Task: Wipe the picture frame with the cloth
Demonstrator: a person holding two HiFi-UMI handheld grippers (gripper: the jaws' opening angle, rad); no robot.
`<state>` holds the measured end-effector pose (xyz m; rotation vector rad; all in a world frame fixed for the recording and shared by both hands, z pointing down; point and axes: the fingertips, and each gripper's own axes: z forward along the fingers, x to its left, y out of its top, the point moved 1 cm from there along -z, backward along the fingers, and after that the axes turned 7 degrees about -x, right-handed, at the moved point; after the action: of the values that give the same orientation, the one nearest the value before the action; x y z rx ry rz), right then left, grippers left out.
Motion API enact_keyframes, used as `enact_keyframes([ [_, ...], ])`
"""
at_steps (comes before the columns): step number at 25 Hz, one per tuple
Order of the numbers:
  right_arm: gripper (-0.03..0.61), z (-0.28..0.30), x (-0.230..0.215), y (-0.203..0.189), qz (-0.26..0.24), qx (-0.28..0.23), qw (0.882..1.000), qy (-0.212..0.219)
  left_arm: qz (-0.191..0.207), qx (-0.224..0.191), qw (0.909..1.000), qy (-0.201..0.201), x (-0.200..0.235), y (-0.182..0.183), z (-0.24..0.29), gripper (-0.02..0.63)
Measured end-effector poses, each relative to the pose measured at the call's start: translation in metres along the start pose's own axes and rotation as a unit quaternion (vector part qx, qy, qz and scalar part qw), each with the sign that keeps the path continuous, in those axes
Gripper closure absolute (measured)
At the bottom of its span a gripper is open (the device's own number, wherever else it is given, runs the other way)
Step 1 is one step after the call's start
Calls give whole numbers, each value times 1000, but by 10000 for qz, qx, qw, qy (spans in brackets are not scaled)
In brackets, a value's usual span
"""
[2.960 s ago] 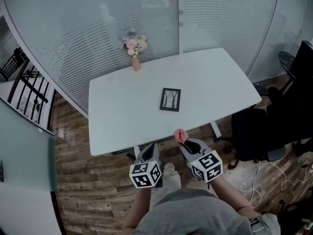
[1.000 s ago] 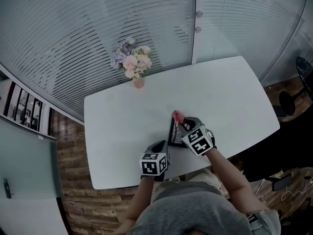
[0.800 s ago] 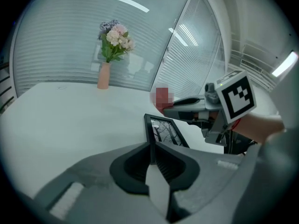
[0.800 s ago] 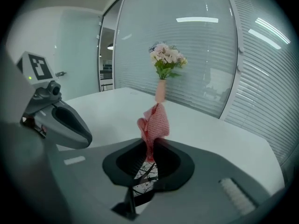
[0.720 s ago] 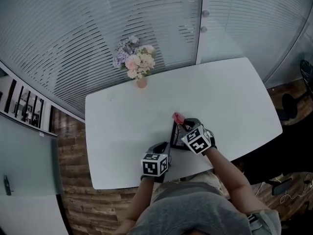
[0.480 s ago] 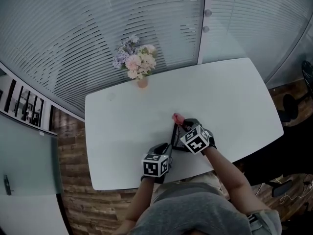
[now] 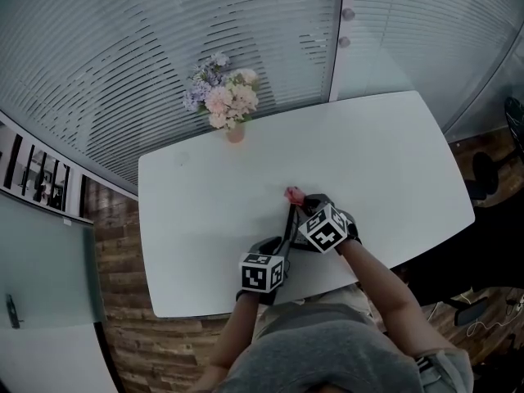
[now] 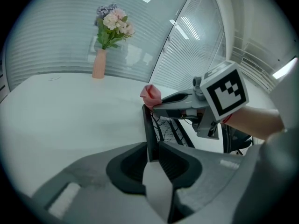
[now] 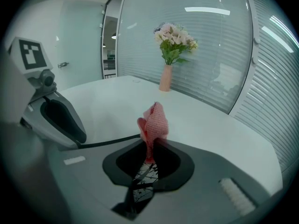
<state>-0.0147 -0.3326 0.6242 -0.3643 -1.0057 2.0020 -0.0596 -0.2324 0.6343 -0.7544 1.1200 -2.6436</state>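
The black picture frame (image 7: pixel 287 223) stands tilted up on its edge on the white table (image 7: pixel 385 154), near the front edge. My left gripper (image 7: pixel 277 247) is shut on its near edge; in the left gripper view the frame (image 8: pixel 148 129) runs straight out from the left gripper (image 8: pixel 152 155). My right gripper (image 7: pixel 300 205) is shut on a pink cloth (image 7: pixel 291 193) and rests over the frame's face. In the right gripper view the cloth (image 9: pixel 153 122) sticks up from the right gripper (image 9: pixel 150 153), with the tree print of the frame (image 9: pixel 144 177) below it.
A pink vase of flowers (image 7: pixel 234 132) stands at the table's back left, well away from the frame. Behind the table is a glass wall with blinds (image 7: pixel 246 23). Wooden floor (image 7: pixel 115 244) lies to the left of the table.
Three seconds ago the frame lay flat and both grippers hung short of the table. Now the left gripper holds it tilted up. Over the last second the right gripper with the cloth has edged left.
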Motion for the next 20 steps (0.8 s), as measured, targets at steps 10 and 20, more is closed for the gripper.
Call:
enact_keyframes([
  [10,532,-1,10,-6,7,119,9999,112,-82,55,9999,46,0,-2,2,545],
  [20,532,-6,21,-10,76,137,9996,214,17,36,9999,96,-1,-1,2,554],
])
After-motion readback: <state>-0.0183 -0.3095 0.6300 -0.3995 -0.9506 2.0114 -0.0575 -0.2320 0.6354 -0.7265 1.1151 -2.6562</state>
